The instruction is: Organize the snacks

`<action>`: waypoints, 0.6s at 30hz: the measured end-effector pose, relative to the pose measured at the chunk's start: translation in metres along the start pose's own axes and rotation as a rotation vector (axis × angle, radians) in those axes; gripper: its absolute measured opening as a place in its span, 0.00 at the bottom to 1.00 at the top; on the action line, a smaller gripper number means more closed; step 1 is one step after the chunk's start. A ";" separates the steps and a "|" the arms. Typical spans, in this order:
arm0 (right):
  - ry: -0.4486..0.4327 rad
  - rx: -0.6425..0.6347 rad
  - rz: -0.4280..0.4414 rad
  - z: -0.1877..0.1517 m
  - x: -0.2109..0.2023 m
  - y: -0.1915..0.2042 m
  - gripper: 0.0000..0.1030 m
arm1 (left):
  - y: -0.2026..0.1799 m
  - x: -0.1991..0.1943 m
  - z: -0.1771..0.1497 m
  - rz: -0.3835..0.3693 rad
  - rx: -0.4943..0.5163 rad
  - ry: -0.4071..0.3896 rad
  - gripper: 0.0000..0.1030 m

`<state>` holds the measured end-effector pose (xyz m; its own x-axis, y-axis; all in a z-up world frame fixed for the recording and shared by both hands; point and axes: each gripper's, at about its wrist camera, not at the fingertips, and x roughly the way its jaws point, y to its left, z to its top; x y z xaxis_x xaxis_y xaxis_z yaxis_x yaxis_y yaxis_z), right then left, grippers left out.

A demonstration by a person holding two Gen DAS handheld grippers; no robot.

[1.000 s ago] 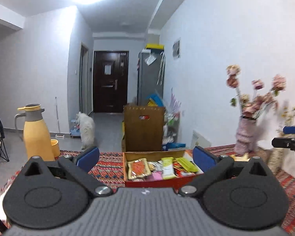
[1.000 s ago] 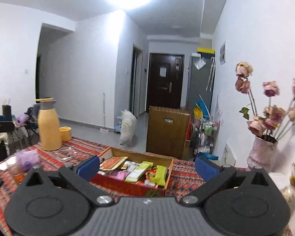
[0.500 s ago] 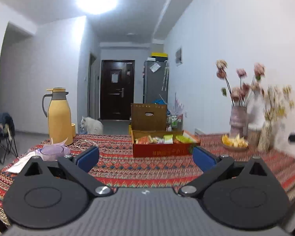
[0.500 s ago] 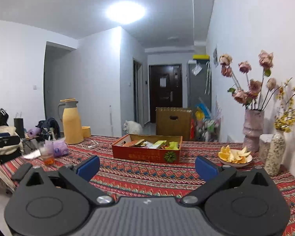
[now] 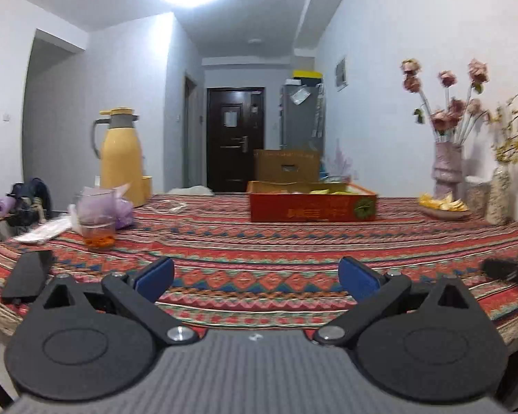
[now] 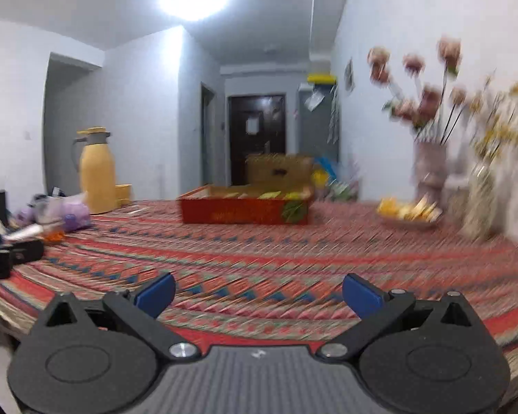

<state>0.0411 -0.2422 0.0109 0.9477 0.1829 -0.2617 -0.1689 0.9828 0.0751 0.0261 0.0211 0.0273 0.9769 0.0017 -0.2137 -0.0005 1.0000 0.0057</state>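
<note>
Two grippers, and both of mine are empty. My left gripper (image 5: 255, 276) has its jaws spread wide with nothing between them, low over the near edge of the patterned tablecloth (image 5: 259, 241). Left of its jaws sit a flat black object (image 5: 27, 276) and a glass (image 5: 96, 217) with something orange at the bottom; farther off stands a yellow jug (image 5: 121, 158). Ahead of the jaws, well apart and slightly right, is the red snack box (image 5: 310, 203), with packets showing over its rim. Right of them is a dish of orange slices (image 5: 442, 203) beside a pink vase (image 5: 447, 165). My right gripper (image 6: 259, 293) is likewise wide open, holding nothing; its blurred view has the box ahead, a little left of its jaws.
</note>
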 end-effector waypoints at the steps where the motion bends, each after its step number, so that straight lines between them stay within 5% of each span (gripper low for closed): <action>1: 0.003 0.012 0.025 -0.004 0.000 0.004 1.00 | -0.002 0.000 -0.002 -0.018 -0.005 0.010 1.00; 18: 0.035 0.023 0.036 -0.009 0.000 0.007 1.00 | -0.013 -0.005 -0.002 -0.026 0.043 0.018 1.00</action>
<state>0.0374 -0.2350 0.0027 0.9308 0.2194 -0.2923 -0.1959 0.9747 0.1075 0.0209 0.0079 0.0264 0.9726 -0.0239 -0.2314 0.0345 0.9985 0.0419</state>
